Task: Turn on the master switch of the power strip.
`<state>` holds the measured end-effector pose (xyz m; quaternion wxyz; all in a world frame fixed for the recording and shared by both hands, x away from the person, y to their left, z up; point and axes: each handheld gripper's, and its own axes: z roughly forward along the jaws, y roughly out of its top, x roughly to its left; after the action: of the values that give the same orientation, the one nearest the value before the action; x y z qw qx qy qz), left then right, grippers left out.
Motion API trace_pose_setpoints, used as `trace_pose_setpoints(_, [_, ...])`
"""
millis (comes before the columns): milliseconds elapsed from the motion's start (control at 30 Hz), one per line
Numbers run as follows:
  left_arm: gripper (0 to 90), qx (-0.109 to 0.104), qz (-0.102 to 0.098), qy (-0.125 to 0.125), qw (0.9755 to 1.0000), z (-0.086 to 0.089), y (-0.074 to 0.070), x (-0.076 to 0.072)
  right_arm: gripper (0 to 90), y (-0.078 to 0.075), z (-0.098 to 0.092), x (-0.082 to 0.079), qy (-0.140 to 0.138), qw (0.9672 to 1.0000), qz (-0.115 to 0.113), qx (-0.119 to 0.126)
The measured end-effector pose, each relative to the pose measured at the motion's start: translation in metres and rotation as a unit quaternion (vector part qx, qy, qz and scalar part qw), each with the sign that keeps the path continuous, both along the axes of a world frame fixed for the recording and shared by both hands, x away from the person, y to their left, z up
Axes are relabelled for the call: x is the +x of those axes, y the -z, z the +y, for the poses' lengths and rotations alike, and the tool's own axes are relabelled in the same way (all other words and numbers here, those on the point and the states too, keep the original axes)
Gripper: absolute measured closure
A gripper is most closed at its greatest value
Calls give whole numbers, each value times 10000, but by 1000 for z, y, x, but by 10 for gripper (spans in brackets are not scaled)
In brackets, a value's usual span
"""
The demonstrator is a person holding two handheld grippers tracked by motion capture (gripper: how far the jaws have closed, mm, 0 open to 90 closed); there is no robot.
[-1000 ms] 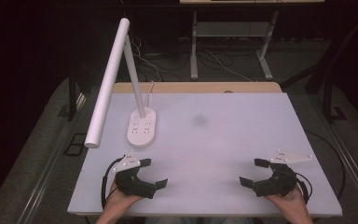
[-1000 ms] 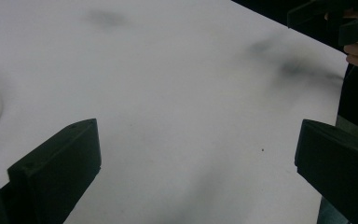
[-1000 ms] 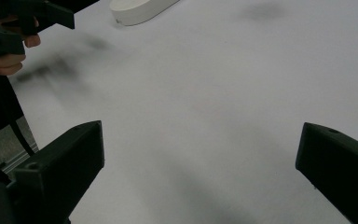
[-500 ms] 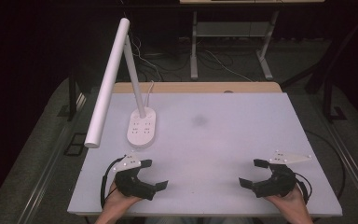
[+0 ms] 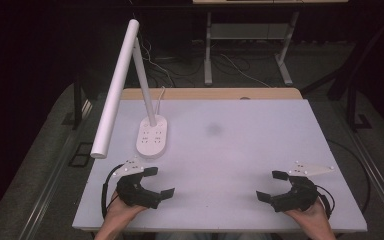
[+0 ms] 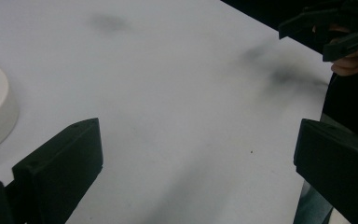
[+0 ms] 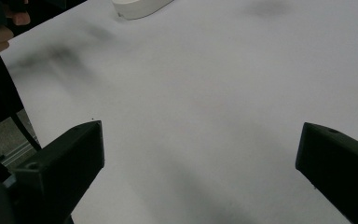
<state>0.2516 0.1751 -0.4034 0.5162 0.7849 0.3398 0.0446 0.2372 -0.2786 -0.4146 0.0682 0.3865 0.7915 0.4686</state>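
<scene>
White plastic desk lamp (image 5: pixel 152 135) standing untouched at table's 10 o'clock, nearest left gripper (image 5: pixel 156 183) with jaws spread, right gripper (image 5: pixel 270 186) likewise spread at 4 o'clock; probably pre-reach step, next calling for left approach toward lamp base.

A lab or recording workspace, dimly lit. White table (image 5: pixel 240 150) with bare top; white desk lamp (image 5: pixel 152 135) just beyond the left gripper (image 5: pixel 159 182), well apart from the right gripper (image 5: pixel 270 186). Farther off, past both: grey carpet, loose cables (image 5: pixel 230 65), metal legs of another desk (image 5: pixel 207 50). Dark surroundings, no household furnishings.
</scene>
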Motion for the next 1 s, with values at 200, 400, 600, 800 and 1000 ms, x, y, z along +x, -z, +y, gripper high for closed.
trace_pose_setpoints(200, [1, 8, 52, -58, 10000, 6, -3, 4, 5, 1, 2, 0, -36, 10000, 6, -30])
trace_pose_setpoints(400, [1, -37, 18, -198, 9998, 17, -12, 10, 5, 1, 2, 1, -45, 10000, 10, -23])
trace_pose_setpoints(600, [1, -72, 26, -242, 9997, 23, -15, 14, 5, 1, 1, 0, -18, 10000, 11, -15])
trace_pose_setpoints(800, [3, -17, 69, -307, 9995, 27, -18, 19, 5, 1, 2, 1, -25, 10000, 19, -18])
trace_pose_setpoints(1000, [7, 74, 57, -342, 9994, 30, -23, 23, 5, 1, 1, 1, -32, 10000, 21, -17])
